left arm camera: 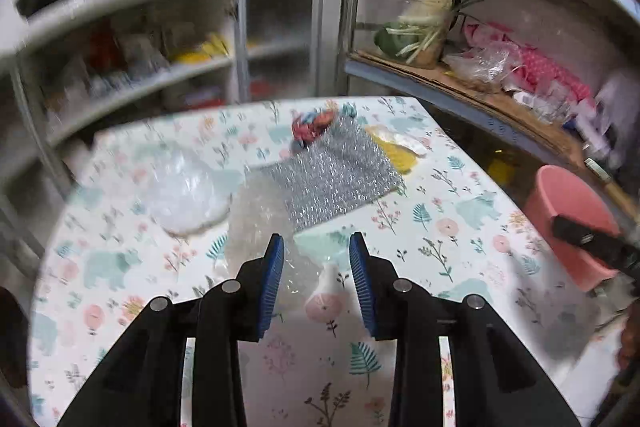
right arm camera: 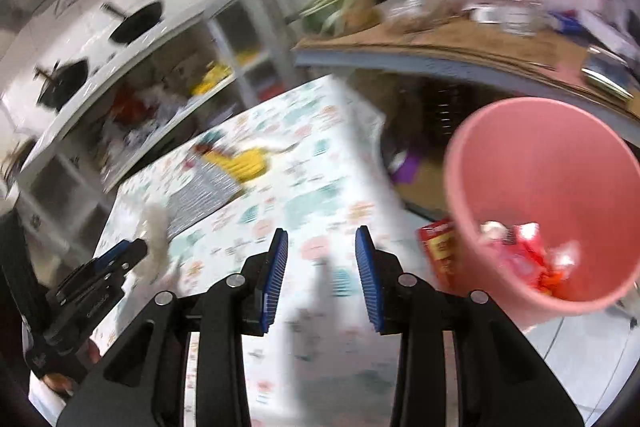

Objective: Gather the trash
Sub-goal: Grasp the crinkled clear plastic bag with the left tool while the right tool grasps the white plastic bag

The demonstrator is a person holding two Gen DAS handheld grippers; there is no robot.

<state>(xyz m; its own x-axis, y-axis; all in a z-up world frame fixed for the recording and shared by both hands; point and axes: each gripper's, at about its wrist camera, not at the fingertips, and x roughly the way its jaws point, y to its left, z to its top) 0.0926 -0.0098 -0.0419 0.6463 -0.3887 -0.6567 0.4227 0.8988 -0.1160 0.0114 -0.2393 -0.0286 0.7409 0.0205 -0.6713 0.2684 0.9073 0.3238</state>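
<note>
— What do you see from the left wrist?

— The left claw [left arm camera: 316,247] hangs above the tabletop [left arm camera: 460,211] with its flowered cloth, blue pads standing a narrow way apart with nothing pinched between them. A crumpled piece of clear bubble wrap [left arm camera: 260,219] lies on the cloth under the left pad and runs into the gap. Just beyond it lies a silver bubble mailer [left arm camera: 336,175], and to its left a clear plastic bag [left arm camera: 188,195]. At the mailer's far end sit a crumpled colourful wrapper [left arm camera: 312,125] and a yellow packet [left arm camera: 394,147]. The pink bin [left arm camera: 568,223] stands off the tabletop's right edge, with the tip of the right claw [left arm camera: 592,239] in front of it.

— And from the right wrist?

— It's blurred. The right claw [right arm camera: 322,251] has its pads a narrow way apart too, and empty, over bare cloth near the tabletop's [right arm camera: 312,195] edge. The pink bin [right arm camera: 540,167] is just to its right, already holding red and white wrappers [right arm camera: 528,255]; a red packet [right arm camera: 440,247] shows beside its wall. The silver mailer [right arm camera: 204,195] and yellow packet [right arm camera: 248,163] lie well ahead, to the left. At the left edge the other claw [right arm camera: 132,251] appears, with a pale scrap [right arm camera: 156,243] at its tip; whether it grips that, I can't tell.
</note>
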